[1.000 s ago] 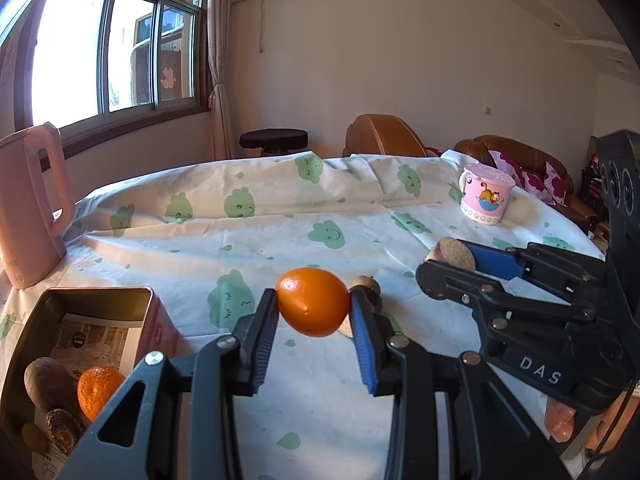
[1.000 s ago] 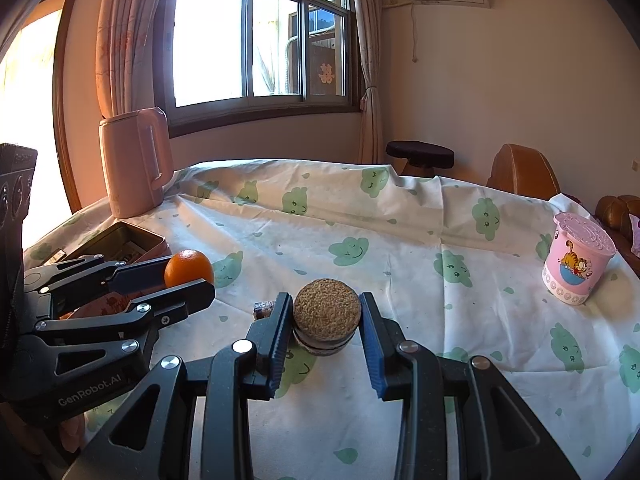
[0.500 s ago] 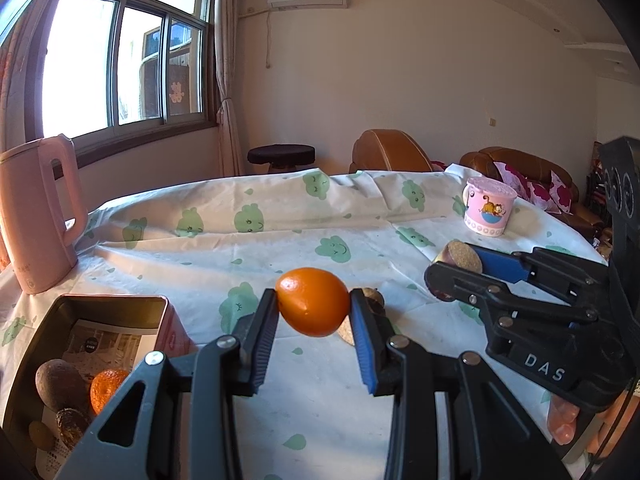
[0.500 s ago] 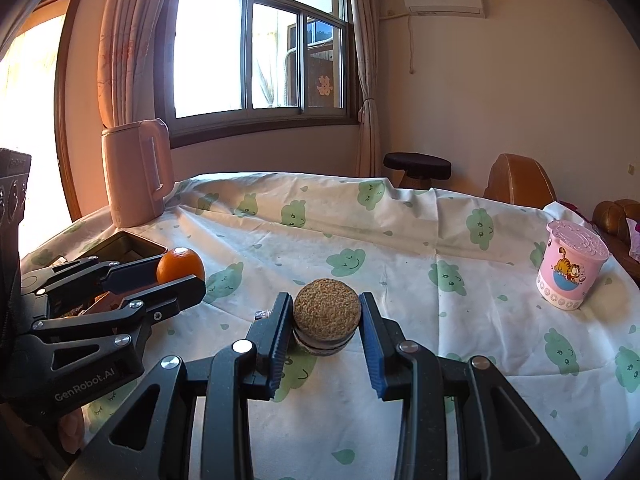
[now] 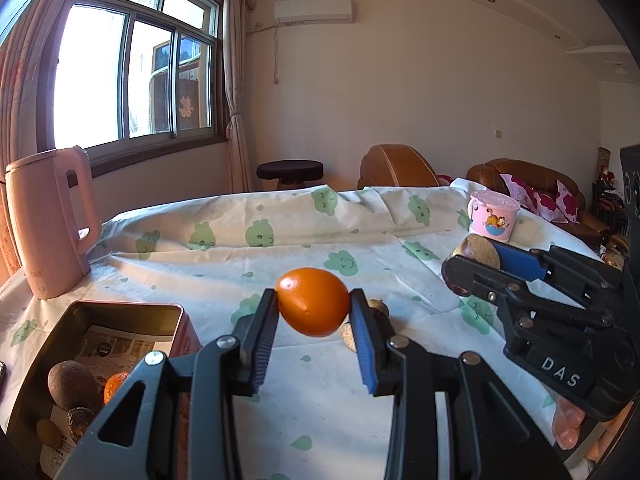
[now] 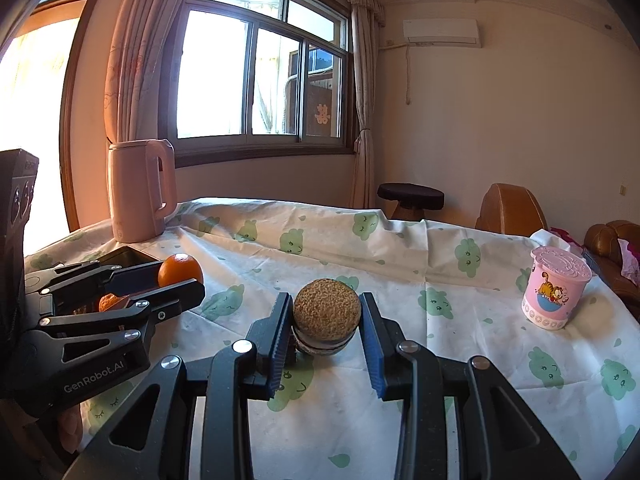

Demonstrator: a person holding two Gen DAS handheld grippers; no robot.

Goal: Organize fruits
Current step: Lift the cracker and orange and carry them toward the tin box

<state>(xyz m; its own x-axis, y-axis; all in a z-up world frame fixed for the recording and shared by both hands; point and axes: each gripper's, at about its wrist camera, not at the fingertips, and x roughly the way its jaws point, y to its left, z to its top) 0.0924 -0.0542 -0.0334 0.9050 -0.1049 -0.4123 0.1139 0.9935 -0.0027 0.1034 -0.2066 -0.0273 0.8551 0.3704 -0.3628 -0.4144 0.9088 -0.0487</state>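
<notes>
My left gripper (image 5: 314,312) is shut on an orange (image 5: 313,301) and holds it above the table, just right of an open metal tin (image 5: 120,312). The tin holds a brown fruit (image 5: 70,384), a small orange (image 5: 115,385) and other small fruits. My right gripper (image 6: 326,320) is shut on a round brown fruit with a rough cork-like end (image 6: 326,314), lifted above the tablecloth. The right gripper also shows in the left wrist view (image 5: 476,258), and the left gripper with its orange shows in the right wrist view (image 6: 180,270). Another brown fruit (image 5: 378,306) lies on the cloth behind the left gripper.
A pink kettle (image 5: 48,220) stands at the table's far left. A pink lidded cup (image 6: 558,292) stands at the right. The table is covered by a white cloth with green prints (image 6: 400,248). A stool (image 5: 290,170) and brown sofas (image 5: 528,178) stand beyond.
Both grippers have risen and tilted up while keeping their fruits. The tin and kettle now sit lower in the left wrist view.
</notes>
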